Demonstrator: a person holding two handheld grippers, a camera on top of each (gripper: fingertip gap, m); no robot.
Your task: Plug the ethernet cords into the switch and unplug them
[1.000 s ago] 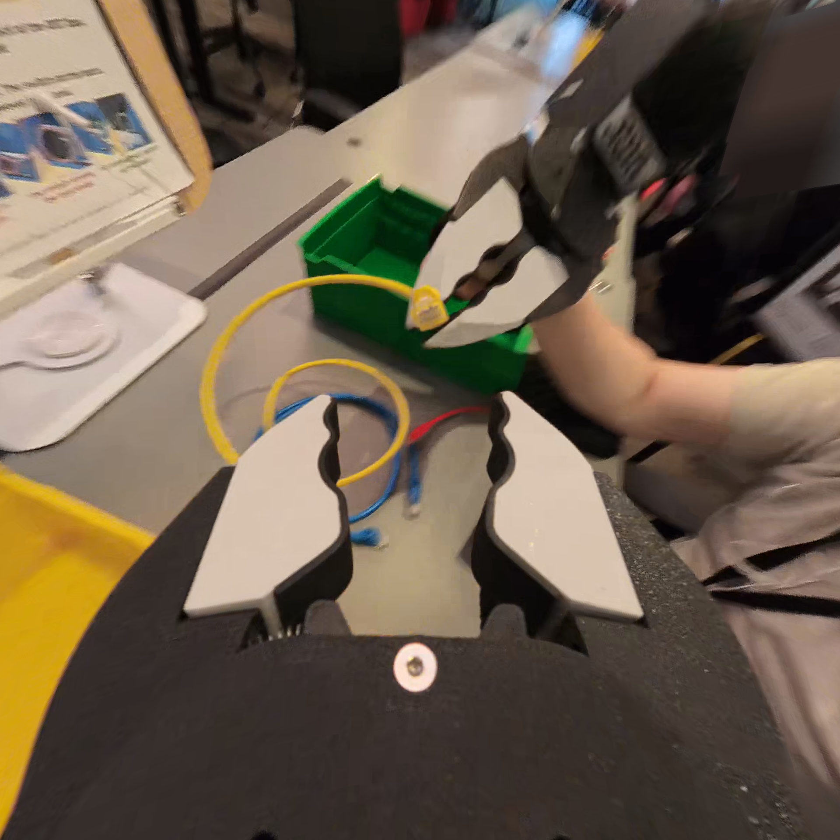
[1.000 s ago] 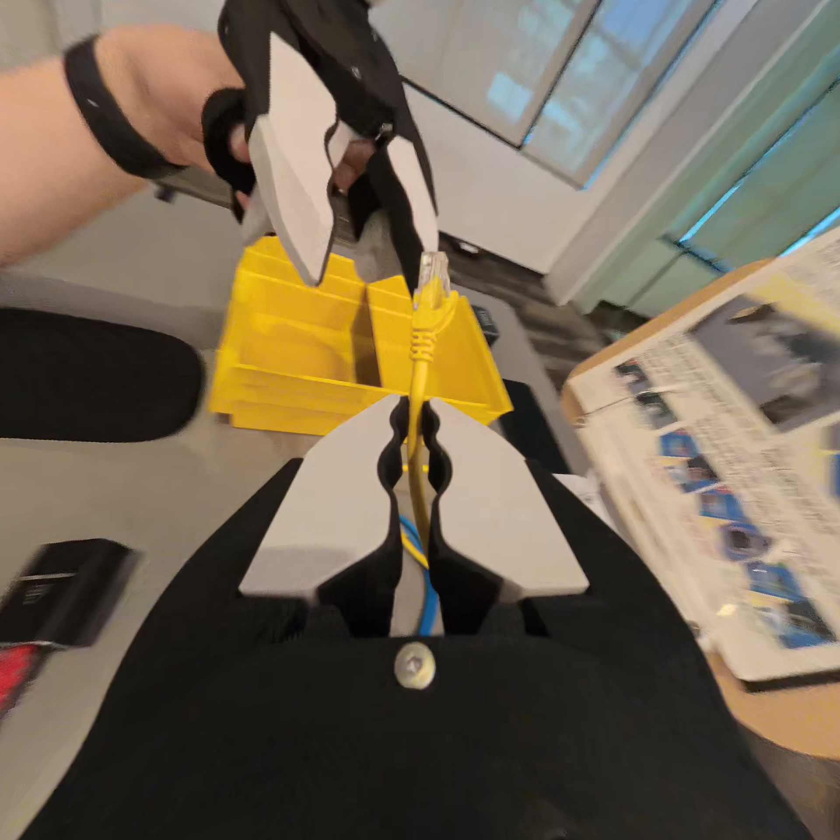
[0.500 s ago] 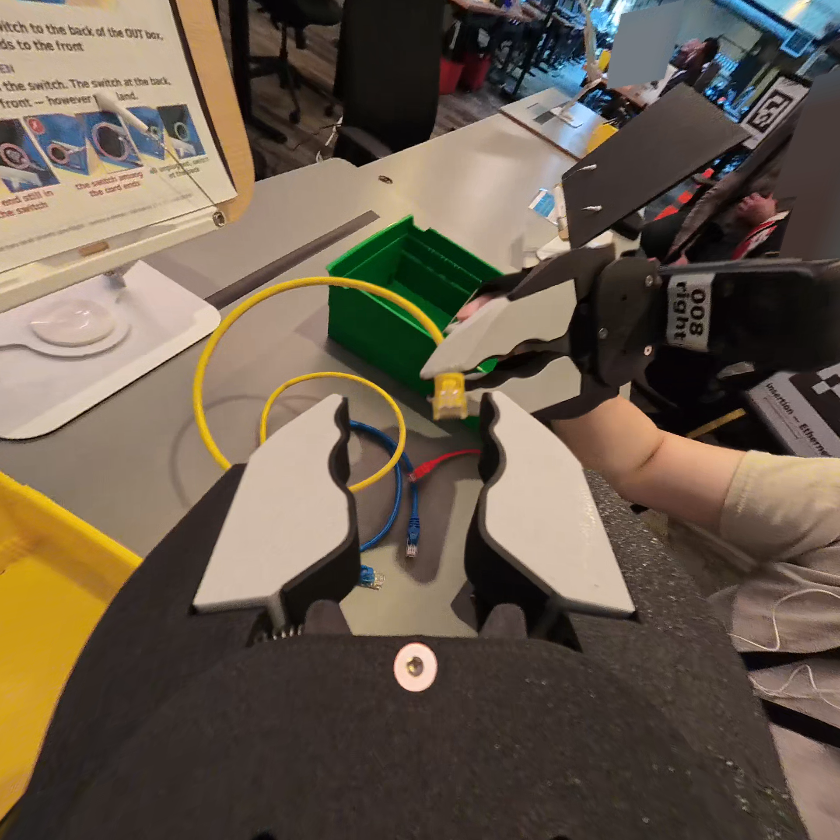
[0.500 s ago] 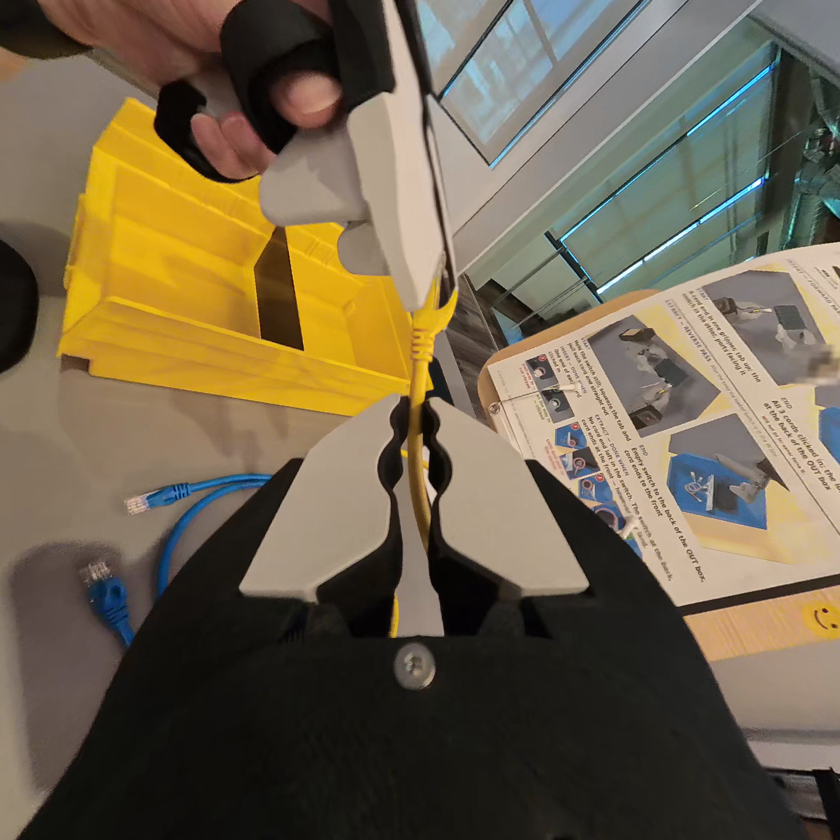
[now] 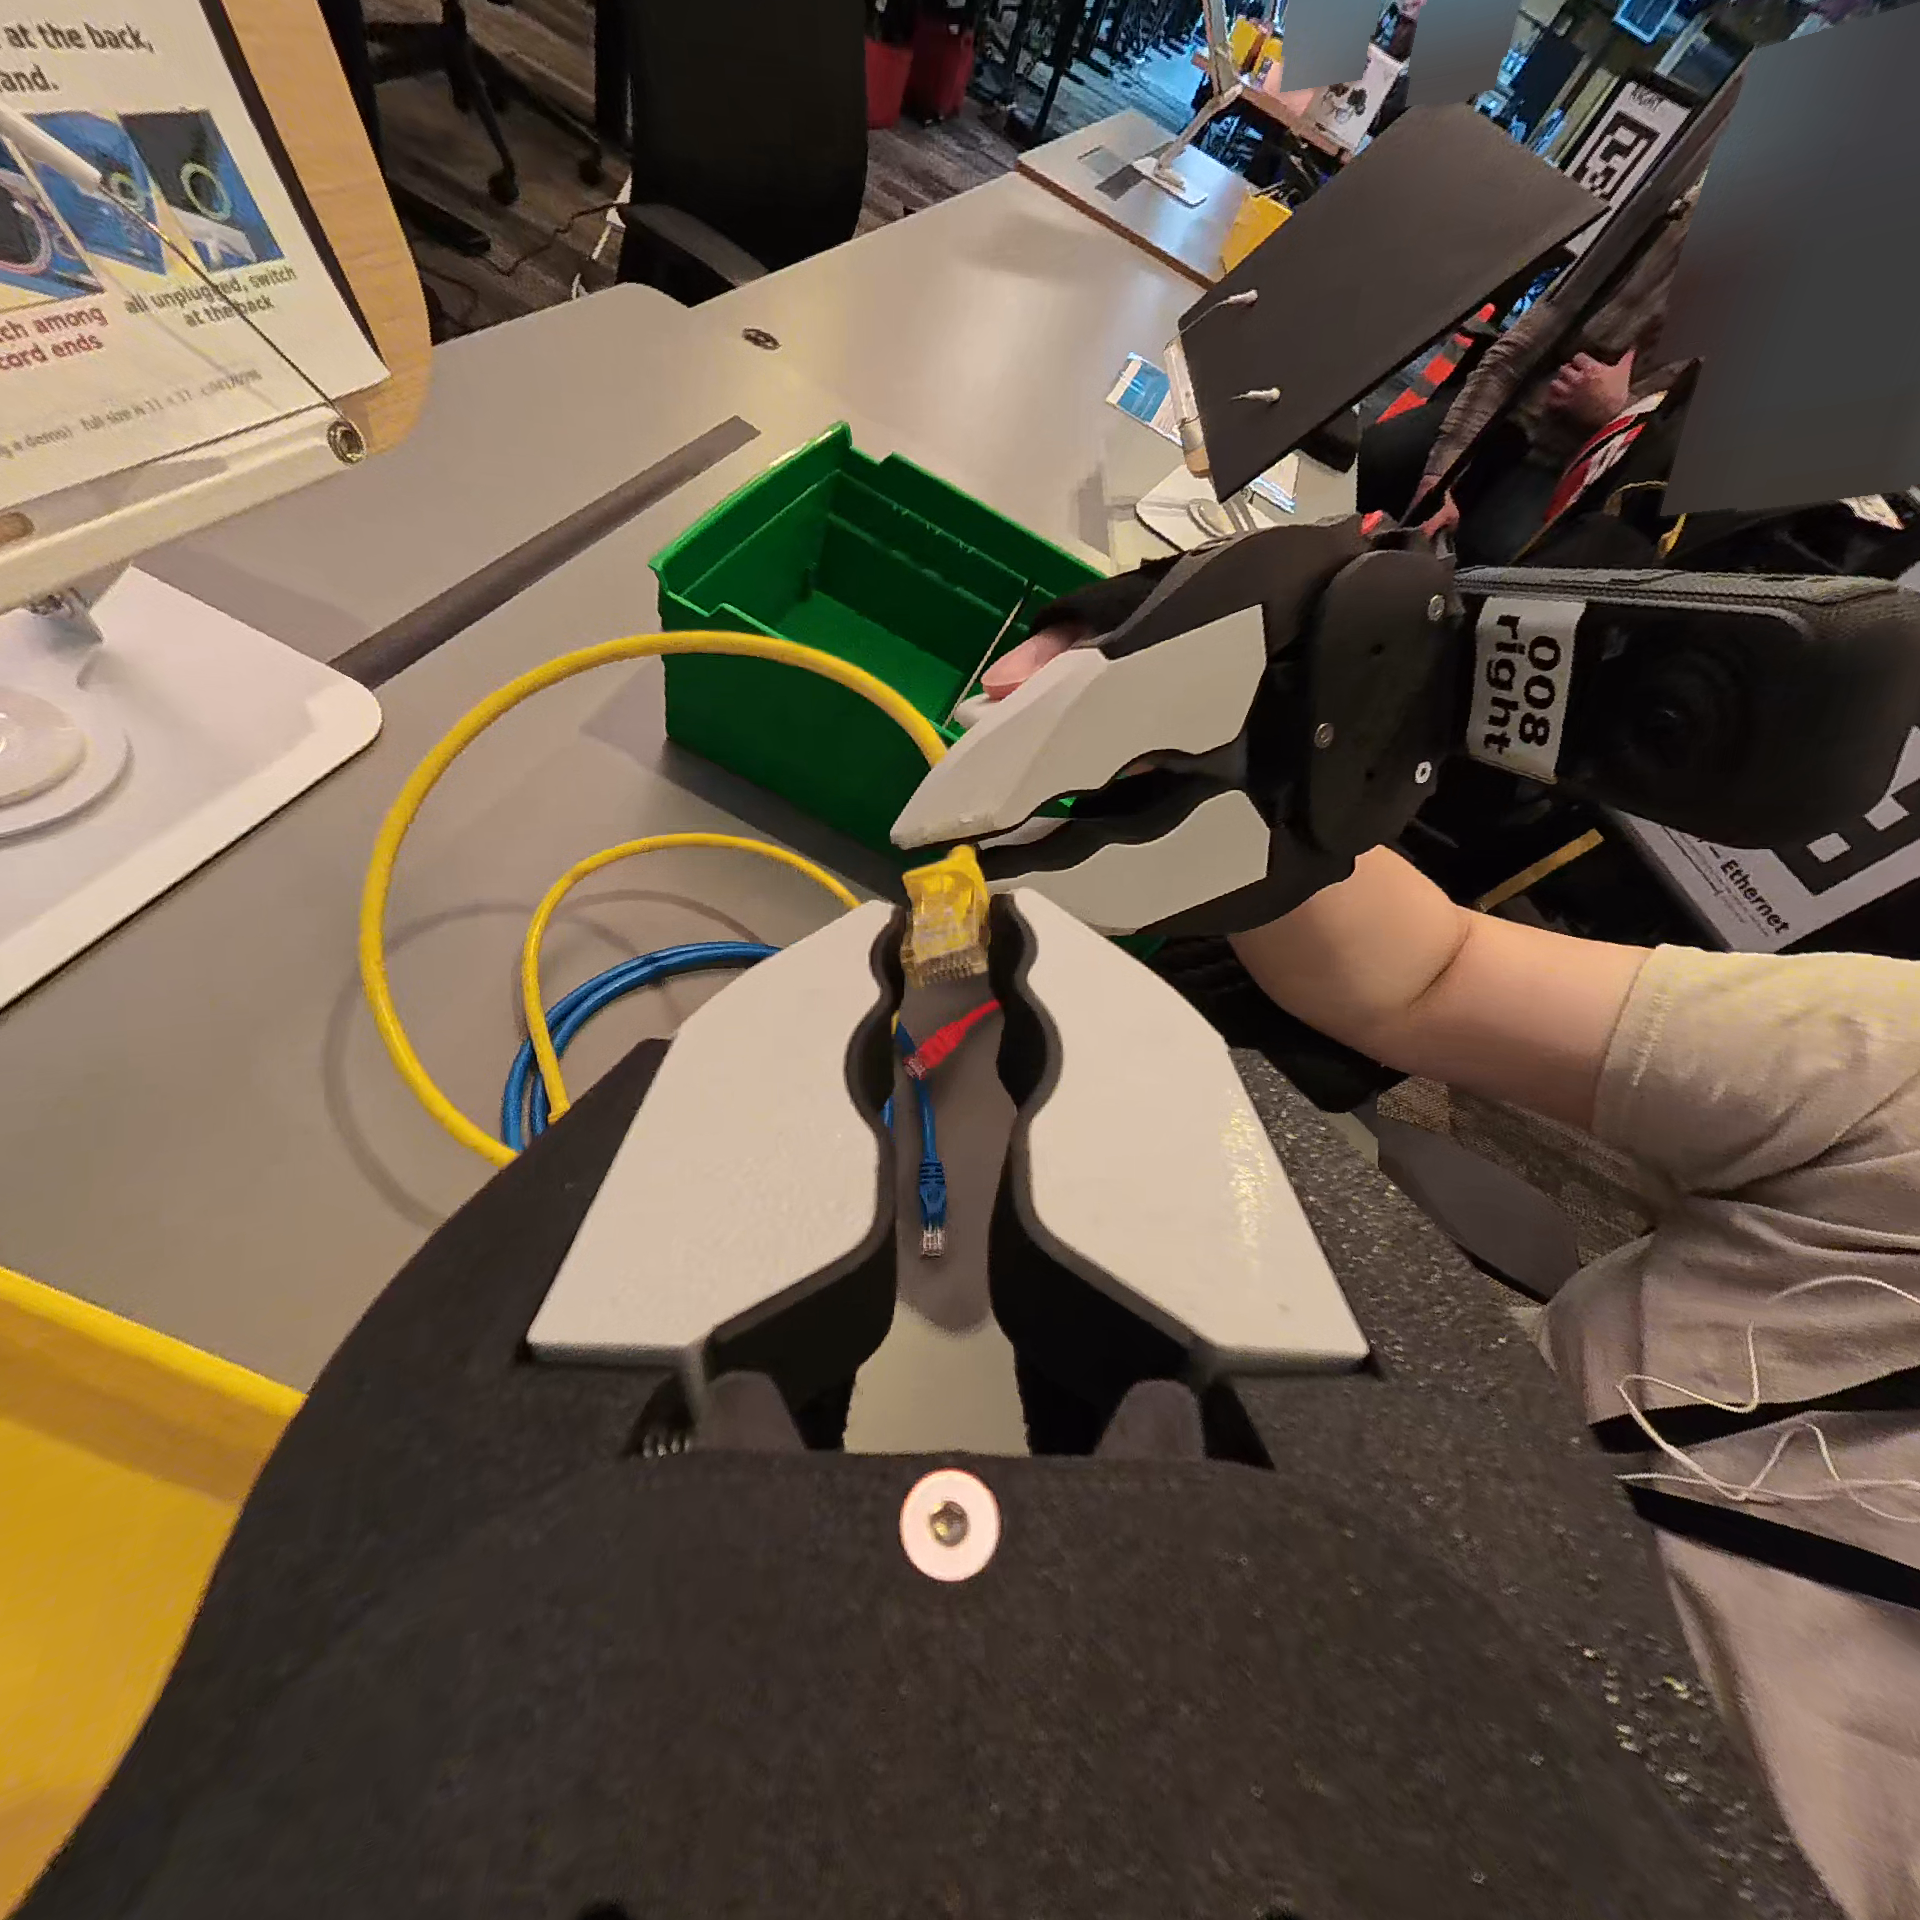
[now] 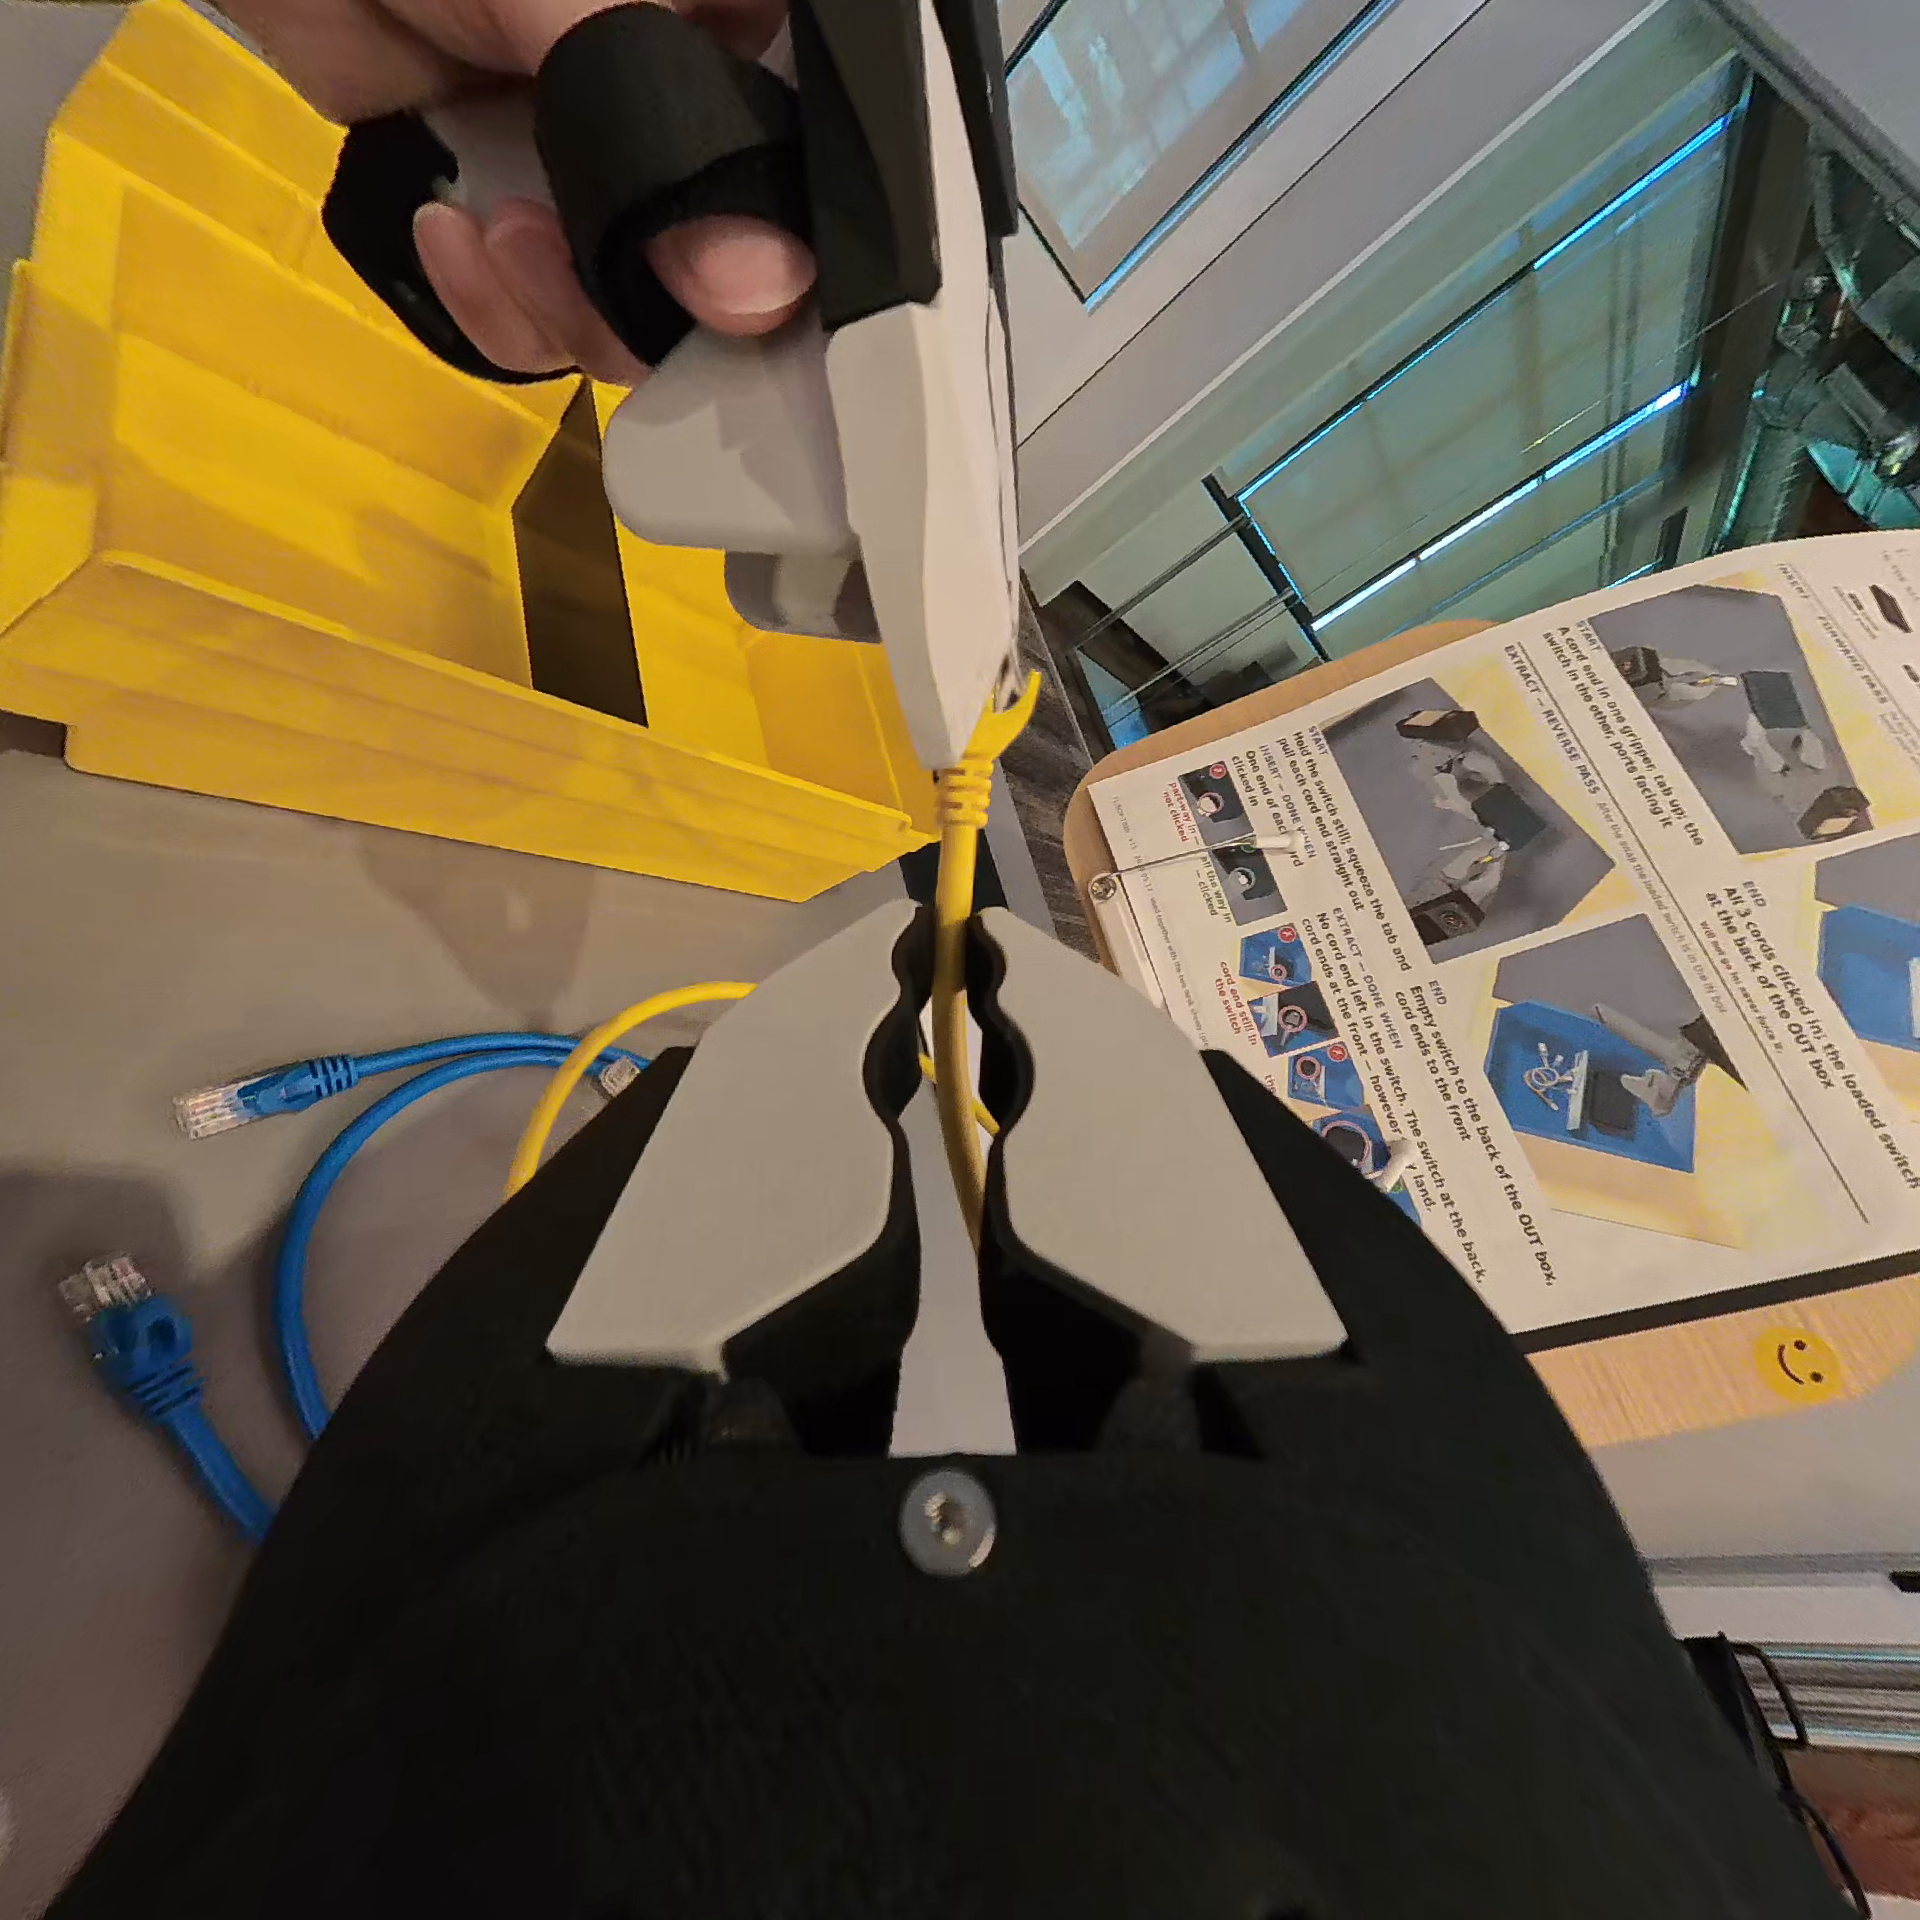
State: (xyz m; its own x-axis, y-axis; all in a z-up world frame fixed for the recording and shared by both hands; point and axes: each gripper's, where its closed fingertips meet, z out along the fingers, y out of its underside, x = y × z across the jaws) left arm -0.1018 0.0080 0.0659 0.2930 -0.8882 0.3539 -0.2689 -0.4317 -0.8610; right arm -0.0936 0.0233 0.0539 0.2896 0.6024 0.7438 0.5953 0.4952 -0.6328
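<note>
Both jaws pinch yellow cord [image 6: 961,1039] near its ribbed plug [image 5: 943,914].

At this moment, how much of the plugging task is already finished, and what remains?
Done: nothing looks plugged in; no switch is in either view. In hand: the right gripper is shut on the yellow cord behind its plug, and the left gripper has closed on the yellow plug. Left: the blue cord lies loose on the table, as does the red cord; all plugging and unplugging remains.
</note>
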